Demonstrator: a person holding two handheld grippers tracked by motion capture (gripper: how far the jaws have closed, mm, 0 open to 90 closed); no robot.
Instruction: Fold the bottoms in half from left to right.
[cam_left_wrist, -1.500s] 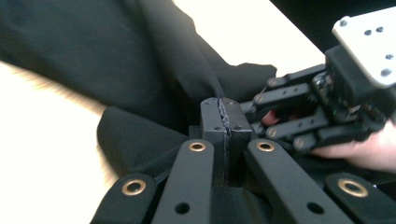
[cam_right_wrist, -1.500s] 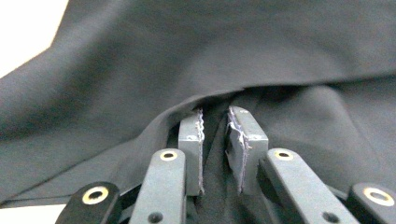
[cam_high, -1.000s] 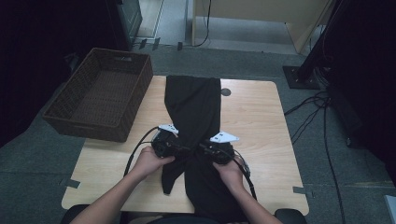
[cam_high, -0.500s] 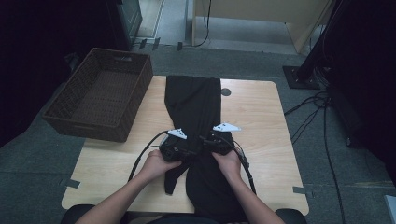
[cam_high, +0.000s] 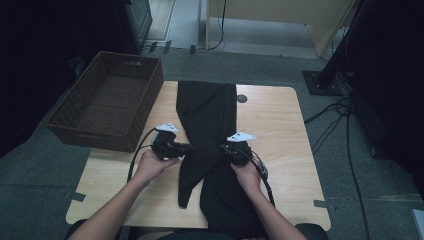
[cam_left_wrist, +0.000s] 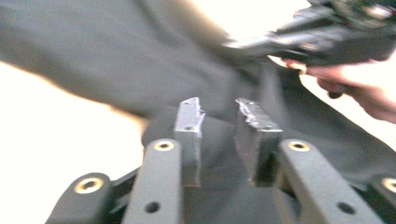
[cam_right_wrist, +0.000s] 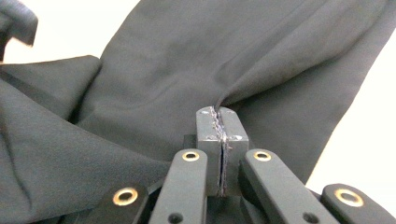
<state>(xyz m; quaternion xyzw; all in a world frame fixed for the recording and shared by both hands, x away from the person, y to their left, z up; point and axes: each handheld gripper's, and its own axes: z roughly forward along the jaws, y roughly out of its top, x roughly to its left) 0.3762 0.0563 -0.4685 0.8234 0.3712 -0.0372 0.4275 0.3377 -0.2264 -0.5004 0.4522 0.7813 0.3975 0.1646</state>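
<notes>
A long black garment (cam_high: 207, 107) lies along the wooden table (cam_high: 280, 125) from its far edge to the near edge, pinched in at the middle. My left gripper (cam_high: 186, 148) is at the cloth's left edge. In the left gripper view it (cam_left_wrist: 219, 116) is open, with the garment (cam_left_wrist: 116, 56) below and beyond the jaws and nothing between them. My right gripper (cam_high: 223, 149) sits on the right side of the pinch, and in the right gripper view it (cam_right_wrist: 218, 114) is shut on a fold of the garment (cam_right_wrist: 187, 56). The other hand's gripper (cam_left_wrist: 327, 37) appears blurred at the upper right of the left gripper view.
A dark woven basket (cam_high: 107, 105) stands off the table's left far corner, with nothing visible inside. A small round grommet (cam_high: 242, 98) is set in the tabletop beside the garment. Cables (cam_high: 345, 130) and a black stand base (cam_high: 322, 82) lie on the floor at right.
My left gripper has moved left, from the middle of the garment out to its left edge. The right gripper has stayed nearly in place, shifting slightly away from me.
</notes>
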